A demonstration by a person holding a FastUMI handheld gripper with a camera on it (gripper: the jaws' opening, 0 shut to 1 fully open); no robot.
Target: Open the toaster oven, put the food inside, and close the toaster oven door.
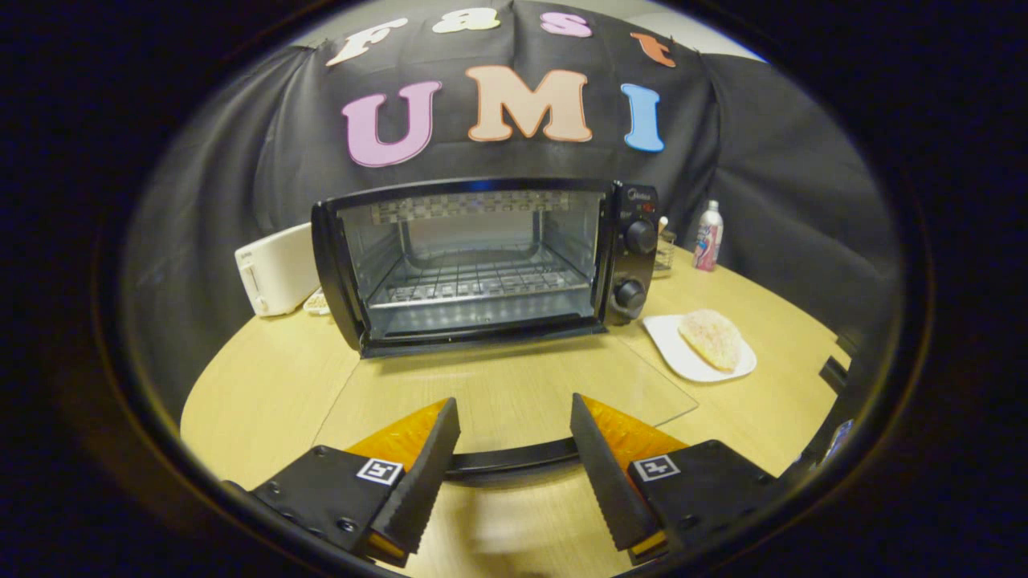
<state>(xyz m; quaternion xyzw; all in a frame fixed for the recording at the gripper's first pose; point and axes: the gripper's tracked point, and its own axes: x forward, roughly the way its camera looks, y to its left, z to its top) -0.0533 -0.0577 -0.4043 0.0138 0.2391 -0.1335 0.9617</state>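
Food point(711, 339) sits on a plate point(675, 353) at the counter's point(265, 385) right edge beside the open oven point(482, 265), so the spread, empty tool point(514, 449) should, I judge, swing right over the lowered door point(498, 401) and pinch gently.
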